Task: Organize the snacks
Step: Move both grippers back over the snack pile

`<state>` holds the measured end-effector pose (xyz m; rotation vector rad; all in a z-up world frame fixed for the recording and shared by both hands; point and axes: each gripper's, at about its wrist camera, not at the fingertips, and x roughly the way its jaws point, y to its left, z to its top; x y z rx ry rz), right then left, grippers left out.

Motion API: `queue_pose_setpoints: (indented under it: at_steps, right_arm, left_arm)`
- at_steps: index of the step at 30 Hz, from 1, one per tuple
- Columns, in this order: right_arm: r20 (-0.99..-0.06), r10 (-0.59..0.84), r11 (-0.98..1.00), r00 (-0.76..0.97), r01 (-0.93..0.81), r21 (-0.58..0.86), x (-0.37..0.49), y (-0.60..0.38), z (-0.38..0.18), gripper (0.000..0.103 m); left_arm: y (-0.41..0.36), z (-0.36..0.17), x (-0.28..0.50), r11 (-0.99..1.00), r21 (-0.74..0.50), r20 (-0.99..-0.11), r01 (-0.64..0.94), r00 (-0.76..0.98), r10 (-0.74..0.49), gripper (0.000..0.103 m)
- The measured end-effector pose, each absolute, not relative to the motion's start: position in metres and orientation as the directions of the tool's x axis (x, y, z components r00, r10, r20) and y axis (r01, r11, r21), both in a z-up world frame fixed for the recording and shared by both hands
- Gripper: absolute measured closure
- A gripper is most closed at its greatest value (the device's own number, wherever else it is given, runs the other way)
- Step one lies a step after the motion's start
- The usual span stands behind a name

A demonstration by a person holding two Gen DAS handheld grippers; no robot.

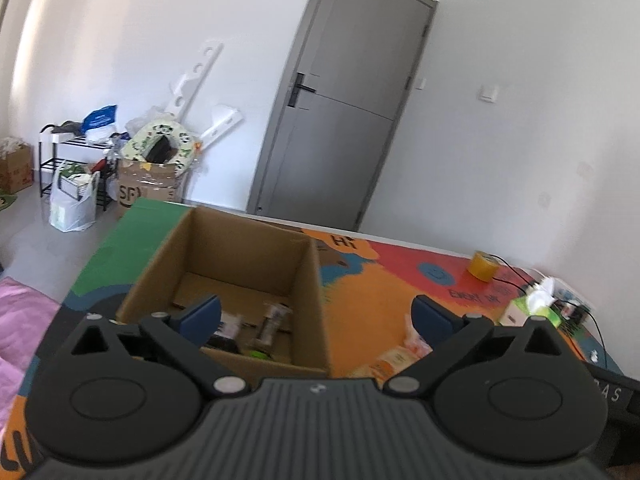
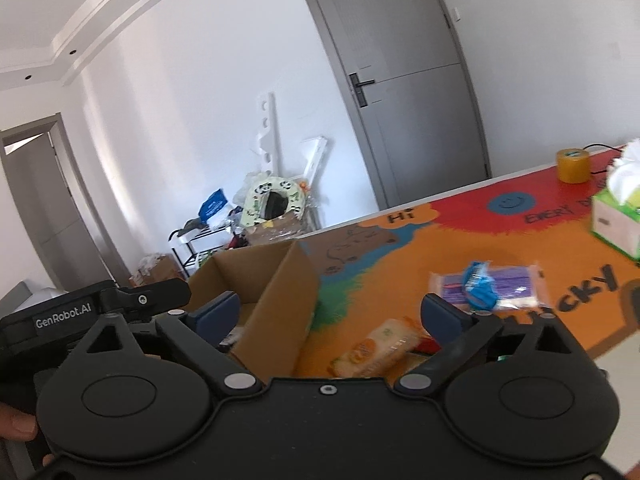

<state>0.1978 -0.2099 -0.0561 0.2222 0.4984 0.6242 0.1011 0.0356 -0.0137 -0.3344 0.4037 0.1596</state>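
Right gripper (image 2: pixel 332 316): jaws spread wide, nothing between them, hovering over the mat just right of the cardboard box (image 2: pixel 276 280). Nearest loose snack is the orange-and-cream packet (image 2: pixel 378 350), lying just ahead of and below the right gripper, between its fingers in the right wrist view; long axis runs diagonally, low-left to upper-right. Judgement: right arm is the closer one for that pick, and the wrist needs a twist so the fingers close across the packet's short side. Further out, to the right, a purple-and-white packet (image 2: pixel 506 288) with a blue wrapper (image 2: pixel 478 286) lying on it, long axis roughly left-right. Left gripper (image 1: pixel 316 314): also wide and empty, held over the box's near-right corner; a few snacks (image 1: pixel 256 330) already sit on the box floor, blurred. Legible text: "GenRobot.AI" on the left gripper's body (image 2: pixel 64 315); mat (image 2: pixel 400 264) reads "Hi", plus partial "EVERY D…" and "…UCKY"; "SF" on a carton by the wall (image 1: pixel 134 192). Packet branding too blurred to read.
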Motion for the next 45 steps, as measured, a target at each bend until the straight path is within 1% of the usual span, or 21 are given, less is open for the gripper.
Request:
queue_pose_setpoints:
  at_steps: [5,13,15,24,28,31,35,39,43,45]
  right_arm:
    - [-0.371,0.580,0.812,0.725,-0.477,0.337,0.191,-0.234,-0.058,0.001]
    - [-0.366,0.551,0.831,0.750,-0.450,0.328,0.184,-0.262,-0.062,0.000]
    - [-0.353,0.536,0.840,0.767,-0.438,0.321,0.182,-0.269,-0.063,0.000]
    - [-0.363,0.474,0.870,0.802,-0.365,0.332,0.188,-0.303,-0.076,0.000]
    - [-0.367,0.465,0.872,0.806,-0.346,0.345,0.189,-0.316,-0.083,0.000]
    - [-0.379,0.460,0.874,0.803,-0.335,0.353,0.191,-0.322,-0.092,0.001]
    - [-0.407,0.472,0.869,0.782,-0.334,0.365,0.198,-0.323,-0.105,0.007]
    - [-0.424,0.476,0.867,0.770,-0.331,0.372,0.204,-0.324,-0.115,0.012]
    - [-0.444,0.475,0.868,0.759,-0.323,0.377,0.214,-0.324,-0.124,0.015]
    - [-0.458,0.481,0.864,0.748,-0.314,0.394,0.222,-0.325,-0.128,0.023]
  left_arm:
    - [0.018,-0.016,0.099,0.944,-0.283,-0.401,-0.172,0.915,0.046,0.001]
    - [-0.010,-0.019,0.100,0.953,-0.279,-0.396,-0.118,0.918,-0.003,0.001]
    - [-0.015,-0.020,0.100,0.956,-0.279,-0.389,-0.095,0.921,-0.022,0.001]
    - [-0.037,-0.026,0.109,0.964,-0.260,-0.408,-0.052,0.911,-0.061,0.001]
    - [-0.048,-0.033,0.121,0.963,-0.263,-0.454,-0.052,0.888,-0.076,0.002]
    - [-0.058,-0.036,0.123,0.969,-0.244,-0.455,-0.032,0.887,-0.085,0.003]
    - [-0.069,-0.045,0.128,0.974,-0.227,-0.471,-0.010,0.877,-0.101,0.004]
    - [-0.074,-0.058,0.141,0.974,-0.228,-0.501,-0.008,0.858,-0.110,0.011]
    - [-0.077,-0.069,0.152,0.971,-0.237,-0.522,-0.013,0.845,-0.116,0.013]
    - [-0.080,-0.075,0.159,0.972,-0.232,-0.533,-0.014,0.839,-0.115,0.017]
